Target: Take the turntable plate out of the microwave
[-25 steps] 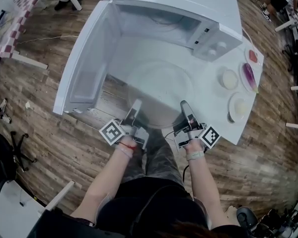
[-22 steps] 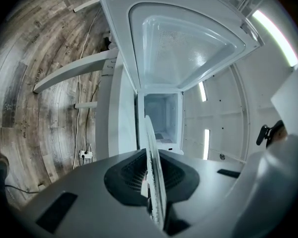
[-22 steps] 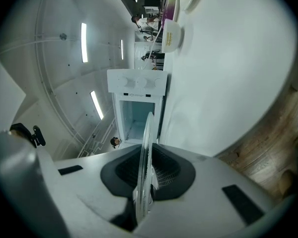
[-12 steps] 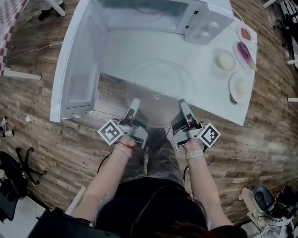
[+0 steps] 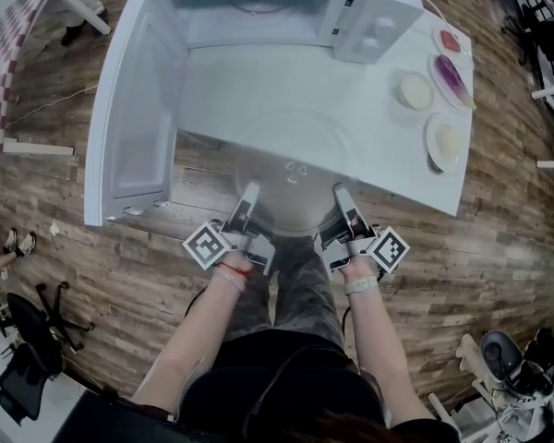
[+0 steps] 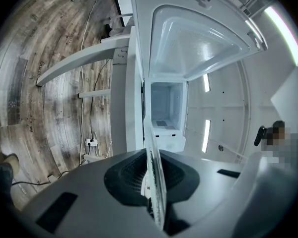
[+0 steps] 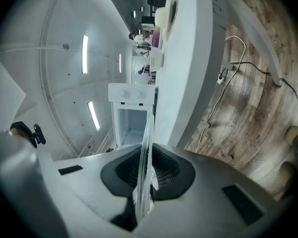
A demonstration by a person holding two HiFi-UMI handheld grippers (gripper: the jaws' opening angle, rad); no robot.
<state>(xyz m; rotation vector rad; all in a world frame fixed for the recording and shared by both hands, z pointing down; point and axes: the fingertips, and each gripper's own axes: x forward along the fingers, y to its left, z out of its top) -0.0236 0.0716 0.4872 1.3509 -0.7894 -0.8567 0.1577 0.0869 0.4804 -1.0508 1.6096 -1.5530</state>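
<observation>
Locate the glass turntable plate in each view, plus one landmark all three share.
Head view: turntable plate at lower centre, a clear disc overhanging the near edge of the table.
Left gripper view: plate edge-on, a thin strip rising from between the jaws, bottom centre.
Right gripper view: plate edge-on again, bottom centre, between the jaws.
Shared landmark: the open microwave, beyond the plate in every view.

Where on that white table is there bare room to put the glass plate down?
The table is bare in front of the microwave, between its open door on the left and the small dishes on the right; the glass plate hovers over that patch's near edge. The right side is crowded.
</observation>
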